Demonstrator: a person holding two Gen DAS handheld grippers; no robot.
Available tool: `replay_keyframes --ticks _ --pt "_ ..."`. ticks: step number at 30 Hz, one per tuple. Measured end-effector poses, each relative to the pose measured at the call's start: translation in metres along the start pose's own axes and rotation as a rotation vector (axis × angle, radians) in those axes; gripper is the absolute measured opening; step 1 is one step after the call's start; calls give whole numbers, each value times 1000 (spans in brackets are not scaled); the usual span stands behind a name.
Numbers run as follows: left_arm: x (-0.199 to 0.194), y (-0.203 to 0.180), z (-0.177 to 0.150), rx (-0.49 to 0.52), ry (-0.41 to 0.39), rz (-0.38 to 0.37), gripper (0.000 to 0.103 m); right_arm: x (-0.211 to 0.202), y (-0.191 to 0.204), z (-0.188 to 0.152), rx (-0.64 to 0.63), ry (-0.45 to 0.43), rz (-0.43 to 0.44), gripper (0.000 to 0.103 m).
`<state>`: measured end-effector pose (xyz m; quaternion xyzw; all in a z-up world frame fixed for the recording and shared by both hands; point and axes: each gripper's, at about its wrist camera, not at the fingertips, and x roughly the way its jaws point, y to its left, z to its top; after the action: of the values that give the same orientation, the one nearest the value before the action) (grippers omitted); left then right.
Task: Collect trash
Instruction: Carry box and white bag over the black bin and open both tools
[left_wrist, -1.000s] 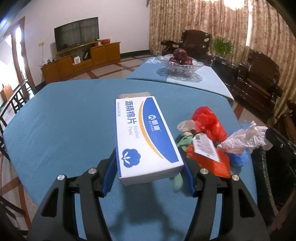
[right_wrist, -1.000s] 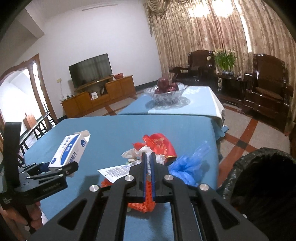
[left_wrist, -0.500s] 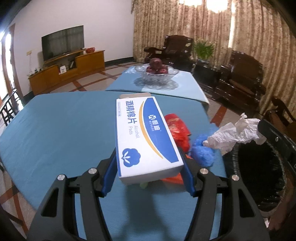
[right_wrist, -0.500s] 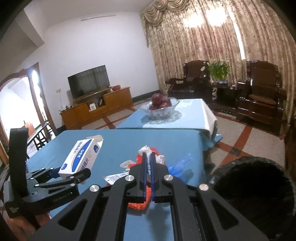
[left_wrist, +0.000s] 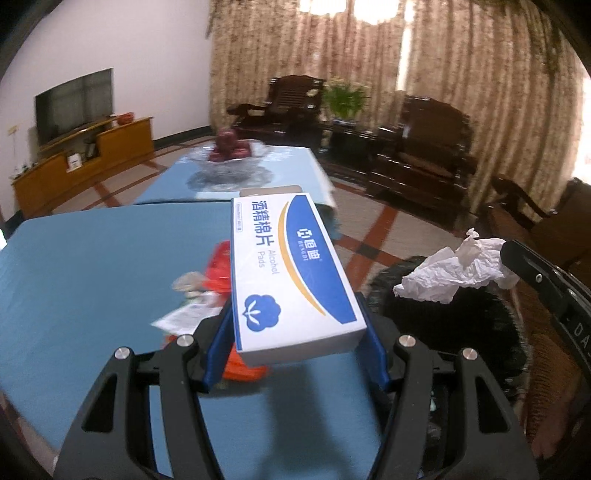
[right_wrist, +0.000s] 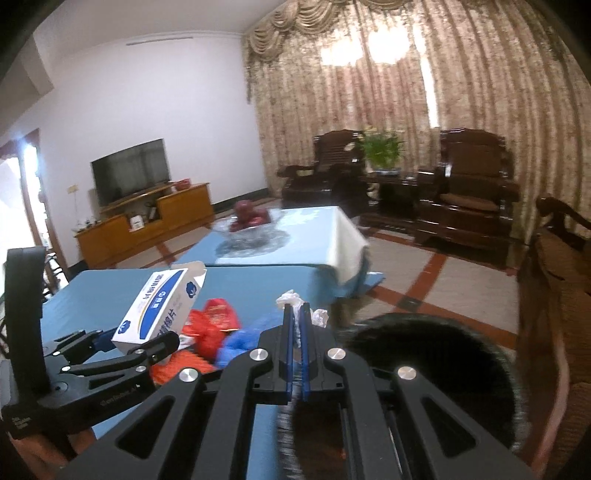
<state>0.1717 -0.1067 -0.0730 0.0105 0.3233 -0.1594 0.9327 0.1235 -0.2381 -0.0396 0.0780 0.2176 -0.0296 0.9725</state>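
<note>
My left gripper (left_wrist: 295, 325) is shut on a white and blue alcohol pads box (left_wrist: 288, 266) and holds it above the table's right edge; the box also shows in the right wrist view (right_wrist: 159, 306). My right gripper (right_wrist: 295, 314) is shut on a crumpled white tissue (left_wrist: 458, 271), held over the black trash bin (right_wrist: 436, 369). The tissue peeks past the fingertips in the right wrist view (right_wrist: 291, 298). Red wrappers (right_wrist: 214, 321), a blue plastic piece (right_wrist: 251, 332) and an orange item (left_wrist: 243, 365) lie on the blue table (left_wrist: 92, 277).
A second blue-covered table carries a glass bowl of red fruit (left_wrist: 229, 151). Dark wooden armchairs (right_wrist: 476, 195) and a plant stand by the curtains. A TV on a wooden cabinet (right_wrist: 147, 218) is at the left wall.
Both grippers have swung right toward the black bin. The box now hangs at the table's right edge and the tissue is over the bin's opening.
</note>
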Motion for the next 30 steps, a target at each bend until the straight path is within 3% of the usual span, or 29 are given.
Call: replay_keyframes --ticks 11,18,20,21,23,25,26,28,30 --pt "40 -92 -12 86 34 -182 58 -11 -77 -9 36 29 -170 4" --pt "69 -120 -18 107 86 -248 59 -2 -111 -22 64 69 -237 4" --pt "75 -124 -20 117 98 -262 62 0 -115 -27 69 82 -257 6" --pt "75 -124 -20 120 100 -266 72 1 -117 -28 74 83 -267 8" --pt "74 -122 -20 123 91 -256 78 1 -118 -33 88 84 -276 23" --pt "71 -113 -19 121 82 -244 80 1 -119 -34 92 79 -288 49" --pt "69 -106 -18 113 78 -232 81 2 -117 -35 90 72 -299 57" --pt "63 -91 -16 96 65 -205 85 1 -109 -36 86 53 -338 91" --pt "56 -73 -13 80 43 -166 87 3 -100 -35 80 30 -372 98"
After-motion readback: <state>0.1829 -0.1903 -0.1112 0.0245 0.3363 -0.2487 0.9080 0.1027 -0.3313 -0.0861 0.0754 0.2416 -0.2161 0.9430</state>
